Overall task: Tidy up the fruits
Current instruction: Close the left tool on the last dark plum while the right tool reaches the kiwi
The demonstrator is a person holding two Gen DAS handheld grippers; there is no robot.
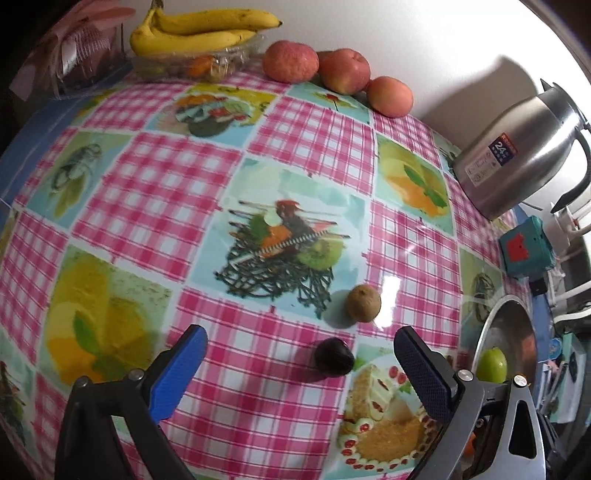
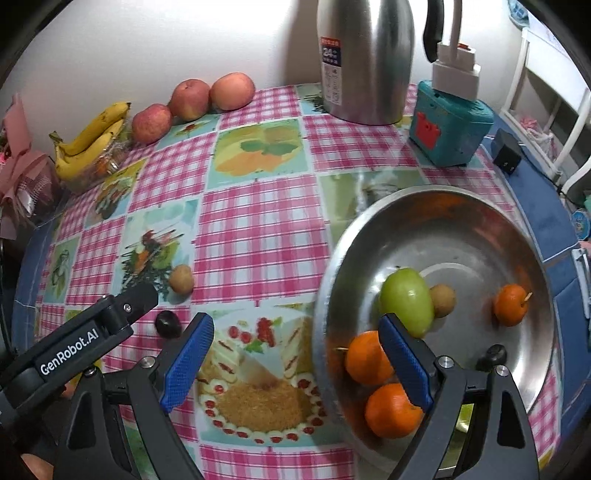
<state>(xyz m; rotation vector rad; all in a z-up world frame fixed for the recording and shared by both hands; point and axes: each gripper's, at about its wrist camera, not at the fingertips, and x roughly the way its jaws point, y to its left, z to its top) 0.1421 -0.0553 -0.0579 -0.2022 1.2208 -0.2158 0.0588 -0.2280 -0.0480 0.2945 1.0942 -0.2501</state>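
Note:
A dark plum (image 1: 333,357) lies on the checked tablecloth just ahead of my open, empty left gripper (image 1: 300,354); it also shows in the right wrist view (image 2: 168,324). A brown kiwi (image 1: 363,303) (image 2: 181,279) lies just beyond the plum. A steel bowl (image 2: 480,206) (image 1: 491,317) holds a green fruit (image 2: 407,302) (image 1: 492,365), three oranges (image 2: 367,357), a small brown fruit (image 2: 442,300) and a dark fruit (image 2: 493,356). My right gripper (image 2: 295,358) is open and empty over the bowl's near left rim.
Three apples (image 1: 291,61) (image 2: 190,99) and bananas (image 1: 192,31) (image 2: 90,138) on a clear tray stand along the far wall. A steel thermos jug (image 2: 365,59) (image 1: 517,158) and a teal box (image 2: 450,129) stand at the back right.

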